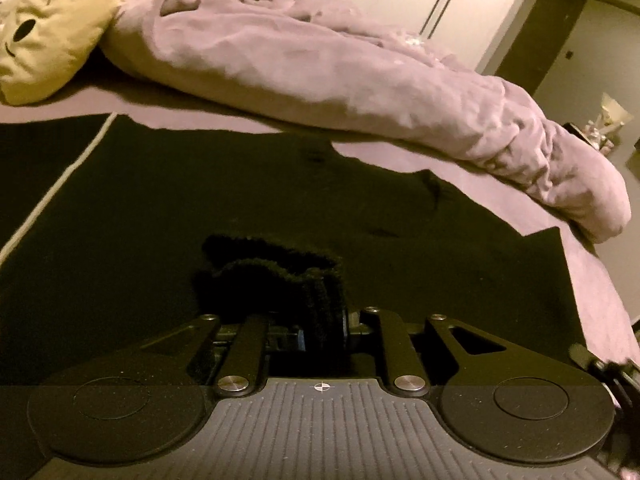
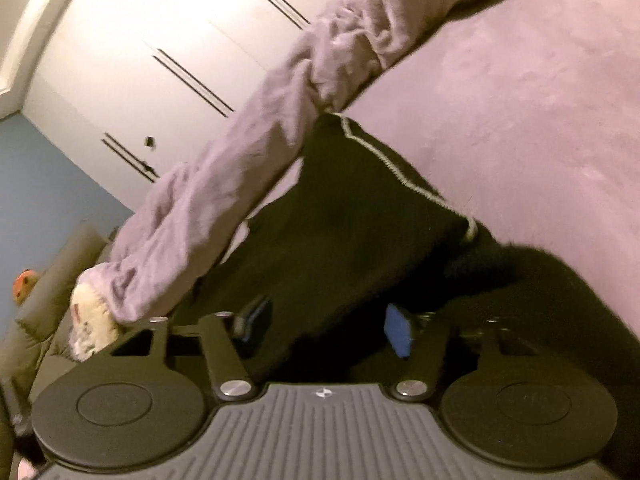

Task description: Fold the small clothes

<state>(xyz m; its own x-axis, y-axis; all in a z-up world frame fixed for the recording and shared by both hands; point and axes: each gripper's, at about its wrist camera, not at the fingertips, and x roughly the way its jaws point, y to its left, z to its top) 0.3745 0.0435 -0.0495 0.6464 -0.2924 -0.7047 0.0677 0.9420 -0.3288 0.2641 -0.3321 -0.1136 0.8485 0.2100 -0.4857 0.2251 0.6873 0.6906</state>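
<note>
Black garment spread on the bed, both hand-held grippers at it

Left hand-held gripper (image 1: 320,312) is clamped on a bunched fold of the black garment (image 1: 248,184); right hand-held gripper (image 2: 326,330) sits half-open, fabric between its blue pads (image 2: 398,334).

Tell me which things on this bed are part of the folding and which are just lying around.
Part of the job:
black garment, white stripe along one edge
left gripper, shut on a bunched edge of it
right gripper, jaws apart over it

Just lying about:
rumpled purple blanket
yellow cushion
white wardrobe
</note>
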